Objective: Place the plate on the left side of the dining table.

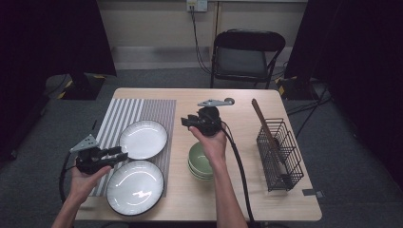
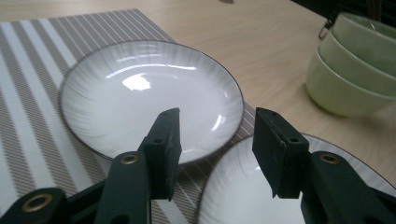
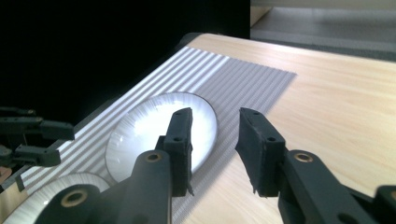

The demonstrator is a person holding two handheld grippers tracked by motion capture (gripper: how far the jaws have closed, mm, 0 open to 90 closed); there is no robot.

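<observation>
Room: a dim space with dark curtains at both sides, grey carpet, and a black folding chair (image 1: 247,54) beyond the far edge of a light wooden table (image 1: 237,199).
Left gripper: the left gripper (image 1: 119,153) is held above the table's left part, near the front edge, by the left hand (image 1: 85,179); its jaws point toward the table's middle and stand apart with nothing between them. In the left gripper view (image 2: 217,144) the gap between the jaws is wide and bare.
Right gripper: the right gripper (image 1: 186,121) is held by the right hand (image 1: 211,142) above the table's middle, jaws pointing toward the left edge. In the right gripper view (image 3: 215,142) the jaws stand moderately apart and hold nothing.
Far plate: a white plate with a dark rim (image 1: 143,139) lies on the placemat, just beyond the left gripper's jaws (image 2: 149,100) and ahead of the right gripper's jaws (image 3: 154,130).
Near plate: a second white plate (image 1: 135,187) lies close to the front edge, partly on the placemat and partly on bare wood; its rim sits just beside the far plate's rim (image 2: 243,200).
Placemat: a grey and white striped placemat (image 1: 128,111) covers the table's left part, from near the far edge toward the front.
Bowls: a stack of green bowls (image 1: 199,164) stands at the table's middle, partly under the right hand; three show in the left gripper view (image 2: 355,65).
Wire basket: a black wire basket (image 1: 280,154) stands by the right edge, with a brown-handled utensil (image 1: 263,124) leaning in it, handle toward the far edge.
</observation>
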